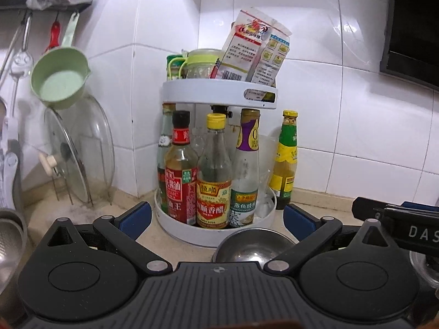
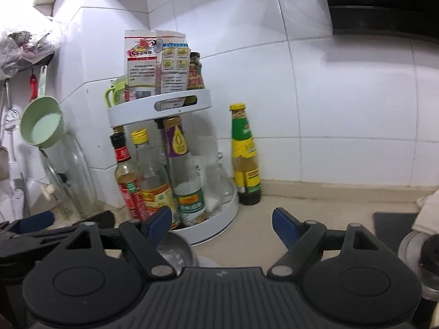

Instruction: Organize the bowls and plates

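Both grippers hover low over the counter (image 2: pixel 315 213) in a tiled corner, facing a white two-tier condiment rack (image 1: pixel 219 94) crowded with bottles; neither holds anything. The left gripper (image 1: pixel 216 216) has its blue pads spread wide, and a small steel bowl (image 1: pixel 253 245) sits on the counter just below and between them, close to the rack's base, apart from both pads; the right gripper (image 2: pixel 221 220) also stands wide open, with the same steel bowl showing just inside its left finger. More steel bowls (image 1: pixel 11 235) lie nested at the far left edge of the left wrist view; a glass pot lid (image 1: pixel 79 150) leans in a wire stand beyond them, and a green-labelled bottle (image 2: pixel 245 153) stands alone beside the rack. The step in hand looks like the approach to a first pick, with nothing yet gathered. The next move probably calls for lowering the left gripper so one pad goes inside the bowl's rim and one outside, then pinching the thin wall; the rack's bottles stand very near, so the reach should stay short of them.
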